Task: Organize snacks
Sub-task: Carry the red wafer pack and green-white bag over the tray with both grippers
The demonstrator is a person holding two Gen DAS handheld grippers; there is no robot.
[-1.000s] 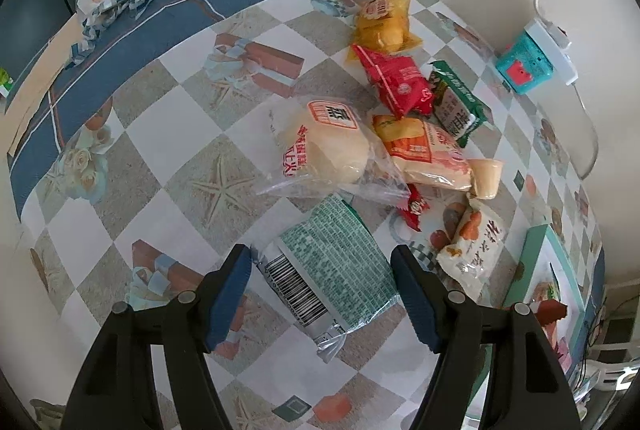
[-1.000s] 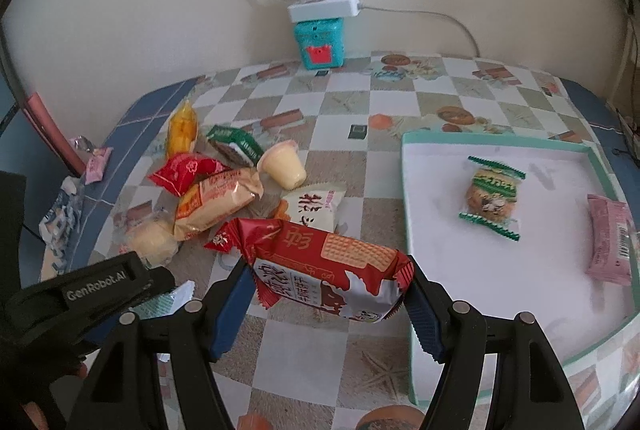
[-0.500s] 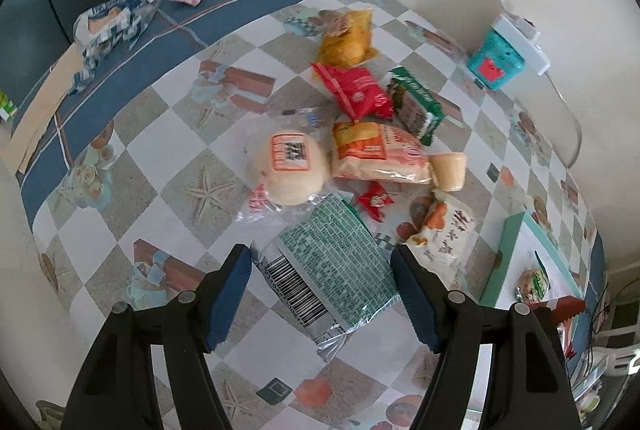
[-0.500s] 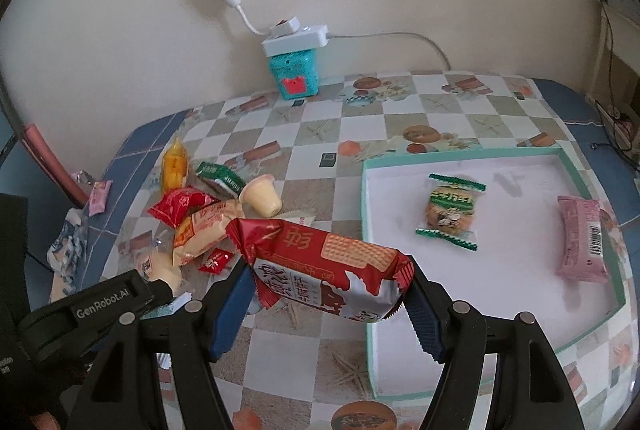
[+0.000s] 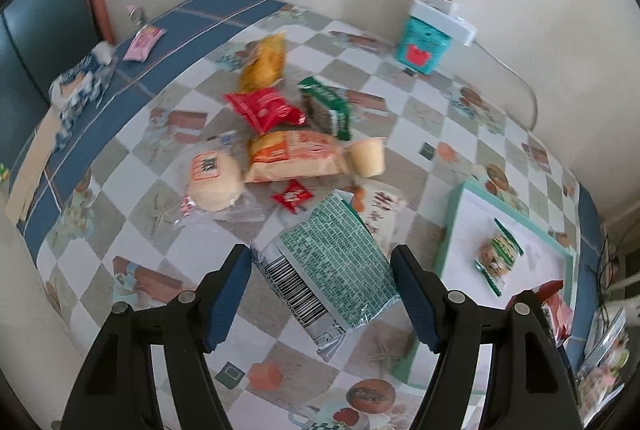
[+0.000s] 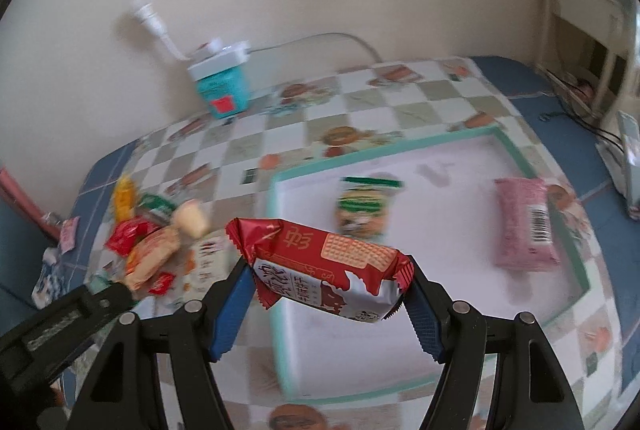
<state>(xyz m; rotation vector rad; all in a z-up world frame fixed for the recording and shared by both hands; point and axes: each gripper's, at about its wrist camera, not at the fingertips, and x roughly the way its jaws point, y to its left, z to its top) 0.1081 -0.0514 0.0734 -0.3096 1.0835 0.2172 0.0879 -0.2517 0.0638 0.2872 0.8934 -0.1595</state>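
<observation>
While both packets are being pinched only by their ends, the red wafer pack (image 6: 328, 270) in the right gripper (image 6: 330, 304) and the green-printed pack (image 5: 326, 266) in the left gripper (image 5: 322, 296) are being risked slipping before the tray (image 6: 276, 222) is reached.

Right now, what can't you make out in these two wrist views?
- Green packet, left view: front faces away; only the back print shows.
- Cream sachet, left view: partly behind the green packet.
- Snack pile, right view: motion blur.
- Red wafer pack, left view: mostly behind a finger.
- Tray, right view: near rim behind the fingers.
</observation>
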